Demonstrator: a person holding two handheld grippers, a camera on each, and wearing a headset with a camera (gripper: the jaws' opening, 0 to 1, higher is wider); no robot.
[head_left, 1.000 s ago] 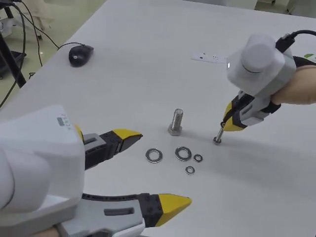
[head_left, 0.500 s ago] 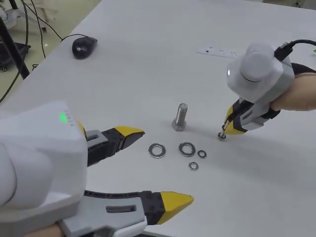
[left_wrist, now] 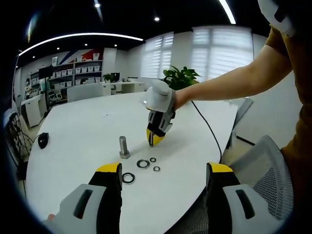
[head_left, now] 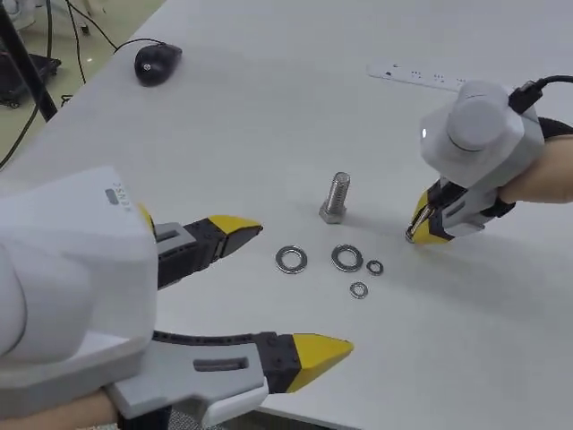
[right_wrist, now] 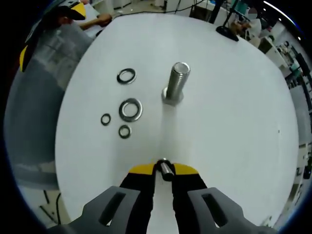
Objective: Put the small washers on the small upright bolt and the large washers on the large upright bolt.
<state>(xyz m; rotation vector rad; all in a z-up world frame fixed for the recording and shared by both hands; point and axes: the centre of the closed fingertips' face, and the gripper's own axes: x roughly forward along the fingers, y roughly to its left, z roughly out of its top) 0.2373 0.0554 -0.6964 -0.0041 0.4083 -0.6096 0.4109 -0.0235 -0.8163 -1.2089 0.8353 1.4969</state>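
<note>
Holding the left gripper [head_left: 300,288] spread open and empty over the near left of the counter [head_left: 251,134], I park it clear of the parts. Just right of its tips lie the two large washers [head_left: 291,260], flat on the counter and a little apart. The large bolt [head_left: 336,197] stands upright on its head just beyond them. The two small washers [head_left: 374,267] lie right of the second large one, close together but not touching.

Farthest right, the right gripper [head_left: 416,235] is clamped on the small bolt [right_wrist: 165,169], tips down at the counter. The right gripper view shows the bolt's shank pinched between the jaws. I cannot tell whether its head already sits flat on the surface.

I judge the step in hand to be standing this small bolt upright. To do it well, I want the head pressed square on the counter and the shank vertical before I ease the jaws apart. I then draw straight back, since a sideways drag would likely tip so slim a bolt. It should also stand well apart from the large bolt, leaving room to drop washers over each.
</note>
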